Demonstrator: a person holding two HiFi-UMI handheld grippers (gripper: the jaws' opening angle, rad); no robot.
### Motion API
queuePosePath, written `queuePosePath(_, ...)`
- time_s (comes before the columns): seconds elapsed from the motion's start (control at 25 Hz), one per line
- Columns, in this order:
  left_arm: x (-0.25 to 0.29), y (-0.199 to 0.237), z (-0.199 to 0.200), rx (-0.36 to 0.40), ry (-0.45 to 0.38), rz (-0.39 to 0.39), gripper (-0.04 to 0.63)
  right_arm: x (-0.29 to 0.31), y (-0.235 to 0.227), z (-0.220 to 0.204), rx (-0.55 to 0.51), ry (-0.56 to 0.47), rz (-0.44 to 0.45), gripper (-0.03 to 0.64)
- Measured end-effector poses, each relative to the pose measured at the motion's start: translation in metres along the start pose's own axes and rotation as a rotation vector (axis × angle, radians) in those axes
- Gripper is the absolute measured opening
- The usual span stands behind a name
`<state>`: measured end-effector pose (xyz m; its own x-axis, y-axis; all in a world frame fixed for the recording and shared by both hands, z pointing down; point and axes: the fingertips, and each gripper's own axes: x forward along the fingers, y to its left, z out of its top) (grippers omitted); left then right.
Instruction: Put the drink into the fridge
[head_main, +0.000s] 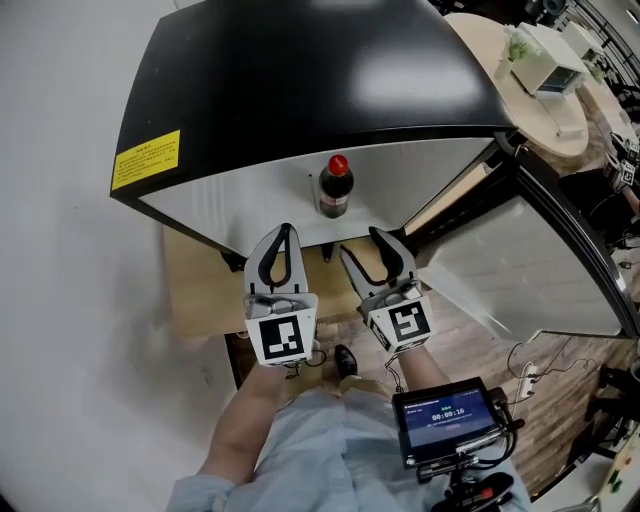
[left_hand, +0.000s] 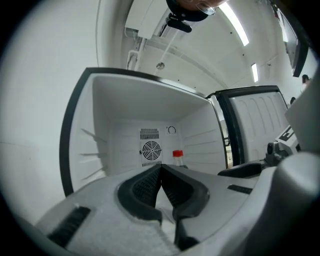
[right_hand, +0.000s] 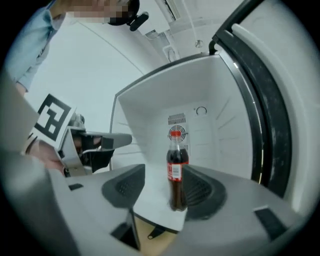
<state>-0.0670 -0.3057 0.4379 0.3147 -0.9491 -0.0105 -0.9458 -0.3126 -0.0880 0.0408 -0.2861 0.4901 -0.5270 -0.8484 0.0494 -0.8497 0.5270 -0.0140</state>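
Observation:
A cola bottle (head_main: 335, 187) with a red cap stands upright on the white floor of the open fridge (head_main: 260, 205), near its front edge. My right gripper (head_main: 362, 245) hovers just in front of the fridge opening, open, with the bottle (right_hand: 177, 175) a little beyond its tips and nothing pressed between the pads. My left gripper (head_main: 287, 230) is beside it on the left, shut with its tips touching and holding nothing. In the left gripper view the gripper (left_hand: 161, 169) points into the fridge and only the bottle's cap (left_hand: 177, 154) shows above the jaws.
The fridge has a black top (head_main: 300, 70) with a yellow label (head_main: 146, 159); its door (head_main: 520, 260) stands open to the right. A round wooden table (head_main: 560, 130) with a white box is at the back right. Cables and a power strip (head_main: 525, 380) lie on the wooden floor.

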Motion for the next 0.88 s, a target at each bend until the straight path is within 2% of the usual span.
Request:
queuePosePath(0.16, -0.033, -0.015, 0.022, -0.004, -0.025, 0.02, 0.008, -0.029, 0.009, 0.038, 0.021, -0.053, -0.007, 0.168)
queuePosePath(0.36, -0.073, -0.037, 0.043, 0.019, -0.051, 0.041, 0.008, -0.065, 0.022, 0.069, -0.024, -0.099, -0.032, 0.019)
queuePosePath(0.6, -0.103, -0.052, 0.068, 0.05, -0.09, 0.056, 0.008, -0.086, 0.04, 0.09, -0.07, -0.134, -0.005, 0.005)
queuePosePath(0.88, -0.113, -0.057, 0.086, 0.049, -0.121, 0.07, 0.008, -0.092, 0.051, 0.106, -0.104, -0.15, 0.027, 0.003)
